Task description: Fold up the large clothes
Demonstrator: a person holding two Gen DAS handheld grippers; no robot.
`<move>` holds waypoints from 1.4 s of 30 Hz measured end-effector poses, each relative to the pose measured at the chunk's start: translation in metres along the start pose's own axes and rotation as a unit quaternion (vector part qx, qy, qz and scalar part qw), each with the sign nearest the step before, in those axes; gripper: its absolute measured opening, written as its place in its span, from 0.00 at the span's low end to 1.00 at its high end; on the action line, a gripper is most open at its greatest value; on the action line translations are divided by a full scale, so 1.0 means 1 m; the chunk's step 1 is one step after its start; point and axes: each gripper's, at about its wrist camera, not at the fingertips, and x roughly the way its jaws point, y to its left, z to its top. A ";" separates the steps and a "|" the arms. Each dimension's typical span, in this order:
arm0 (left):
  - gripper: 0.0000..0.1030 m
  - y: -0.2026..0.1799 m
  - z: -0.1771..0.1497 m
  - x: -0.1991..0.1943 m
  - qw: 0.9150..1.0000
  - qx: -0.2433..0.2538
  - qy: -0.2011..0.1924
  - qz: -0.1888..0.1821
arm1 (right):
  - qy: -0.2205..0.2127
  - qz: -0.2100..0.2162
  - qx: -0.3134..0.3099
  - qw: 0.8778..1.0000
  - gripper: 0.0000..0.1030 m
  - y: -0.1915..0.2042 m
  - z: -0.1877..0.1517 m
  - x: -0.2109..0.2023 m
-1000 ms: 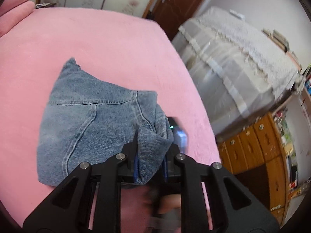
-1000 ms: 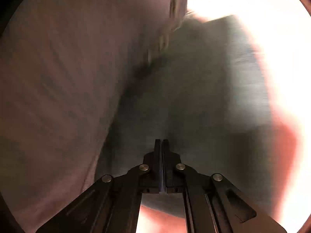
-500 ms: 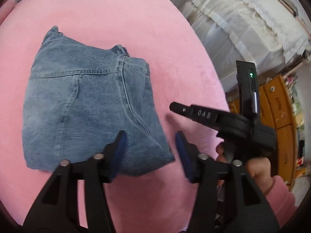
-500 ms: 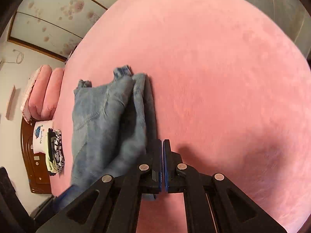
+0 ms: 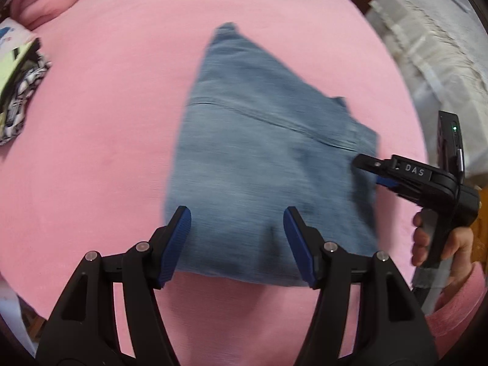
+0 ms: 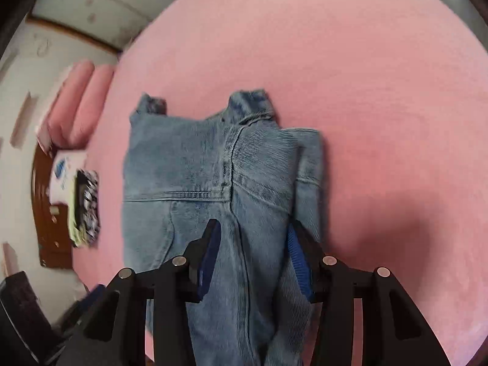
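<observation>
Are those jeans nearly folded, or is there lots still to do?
Nearly folded, it seems. Done: the jeans lie as a compact bundle on the pink bed. In hand: nothing is gripped; the left gripper and right gripper have just been opening and stand open over the denim. Left: perhaps a last tidy-up, since the right edge looks uneven, with layers showing.

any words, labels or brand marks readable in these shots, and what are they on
"DAS": white letters on the black arm of the right hand-held gripper, seen in the left wrist view.
Blue print on the white item at the bed's edge: too blurred to read.
Jeans: no readable tag or label.
</observation>
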 end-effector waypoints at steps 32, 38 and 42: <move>0.58 0.021 0.026 0.041 1.000 0.004 0.018 0.017 | -0.020 -0.083 -0.008 0.996 0.32 -0.008 0.025 0.001; 0.58 0.021 0.032 0.047 1.000 -0.007 0.017 0.024 | -0.054 -0.091 -0.072 0.992 0.18 0.022 0.019 -0.018; 0.58 0.014 0.033 0.053 0.999 0.000 0.024 0.029 | -0.075 -0.113 -0.139 0.981 0.16 0.044 0.017 -0.034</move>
